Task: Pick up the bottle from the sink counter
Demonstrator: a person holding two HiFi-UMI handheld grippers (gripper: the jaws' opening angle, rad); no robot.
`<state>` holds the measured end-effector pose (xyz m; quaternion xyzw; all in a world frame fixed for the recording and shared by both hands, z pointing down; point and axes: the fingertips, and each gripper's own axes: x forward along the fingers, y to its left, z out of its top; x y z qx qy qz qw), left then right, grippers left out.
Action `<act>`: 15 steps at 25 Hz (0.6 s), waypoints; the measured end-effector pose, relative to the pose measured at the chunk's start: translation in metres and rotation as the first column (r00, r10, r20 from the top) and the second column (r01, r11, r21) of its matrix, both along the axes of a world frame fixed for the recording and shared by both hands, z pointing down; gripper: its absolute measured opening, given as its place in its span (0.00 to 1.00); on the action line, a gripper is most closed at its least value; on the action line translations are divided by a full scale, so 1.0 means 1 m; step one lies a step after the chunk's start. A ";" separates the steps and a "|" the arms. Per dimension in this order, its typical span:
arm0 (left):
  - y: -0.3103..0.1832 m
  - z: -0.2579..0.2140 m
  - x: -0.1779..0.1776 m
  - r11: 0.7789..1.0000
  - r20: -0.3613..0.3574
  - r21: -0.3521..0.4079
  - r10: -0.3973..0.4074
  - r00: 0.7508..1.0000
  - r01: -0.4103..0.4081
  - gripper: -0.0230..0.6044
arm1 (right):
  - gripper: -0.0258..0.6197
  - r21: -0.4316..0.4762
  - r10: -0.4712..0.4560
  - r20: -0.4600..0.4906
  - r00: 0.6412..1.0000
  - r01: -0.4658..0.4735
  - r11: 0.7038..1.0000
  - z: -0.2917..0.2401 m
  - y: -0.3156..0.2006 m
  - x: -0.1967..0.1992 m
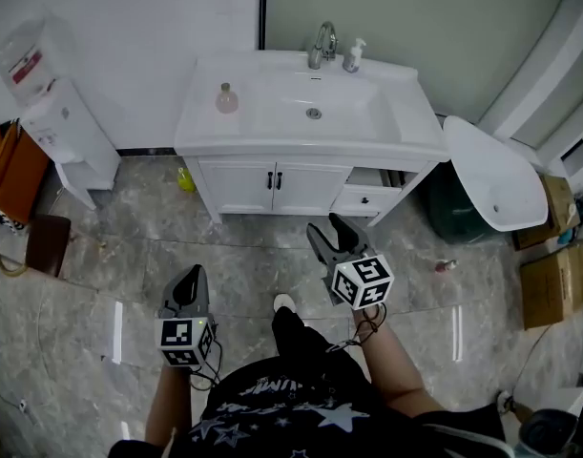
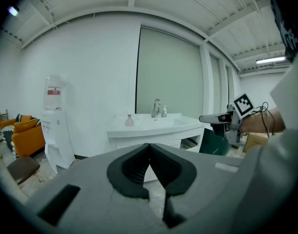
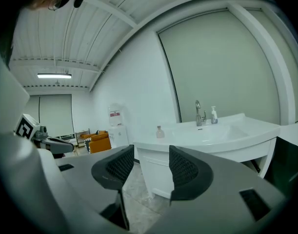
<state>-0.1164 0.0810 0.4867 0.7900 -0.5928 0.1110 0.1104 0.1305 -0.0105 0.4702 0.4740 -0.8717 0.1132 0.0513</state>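
A small pinkish bottle point(image 1: 227, 97) stands upright on the left side of the white sink counter point(image 1: 200, 132); it also shows as the bottle point(image 2: 129, 121) in the left gripper view and the bottle point(image 3: 160, 131) in the right gripper view. A white pump bottle point(image 1: 352, 55) stands beside the faucet point(image 1: 322, 44). Both grippers hang over the floor, well short of the vanity. My left gripper point(image 1: 193, 275) is shut, its pads meeting with nothing between them point(image 2: 149, 147). My right gripper point(image 1: 326, 225) is open and empty point(image 3: 151, 152), pointing toward the counter.
A water dispenser point(image 1: 52, 113) stands left of the vanity, with an orange chair point(image 1: 10, 165) and a brown stool point(image 1: 48, 244) beyond it. A vanity drawer point(image 1: 367, 198) is pulled open. A white curved panel point(image 1: 496, 175), a dark bin point(image 1: 453, 208) and cardboard boxes point(image 1: 553, 275) crowd the right.
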 end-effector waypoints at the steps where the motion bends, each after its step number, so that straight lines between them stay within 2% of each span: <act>1: -0.015 -0.001 0.002 1.000 -0.009 -0.002 -0.010 1.000 0.010 0.06 | 0.37 -0.002 -0.003 0.002 1.000 0.003 1.000 0.000 -0.017 0.003; 9: -0.113 -0.006 0.019 0.998 0.007 -0.017 -0.056 0.998 0.056 0.06 | 0.37 -0.021 -0.027 0.041 0.999 0.027 0.999 -0.001 -0.134 0.022; 13: -0.142 -0.004 0.017 0.993 -0.002 -0.054 -0.106 0.994 0.106 0.06 | 0.37 -0.035 -0.076 0.048 0.996 0.077 0.996 0.005 -0.172 0.015; 15: -0.155 -0.008 0.013 0.989 -0.015 -0.044 -0.141 0.990 0.140 0.06 | 0.37 -0.040 -0.103 0.043 0.994 0.105 0.994 0.007 -0.188 0.008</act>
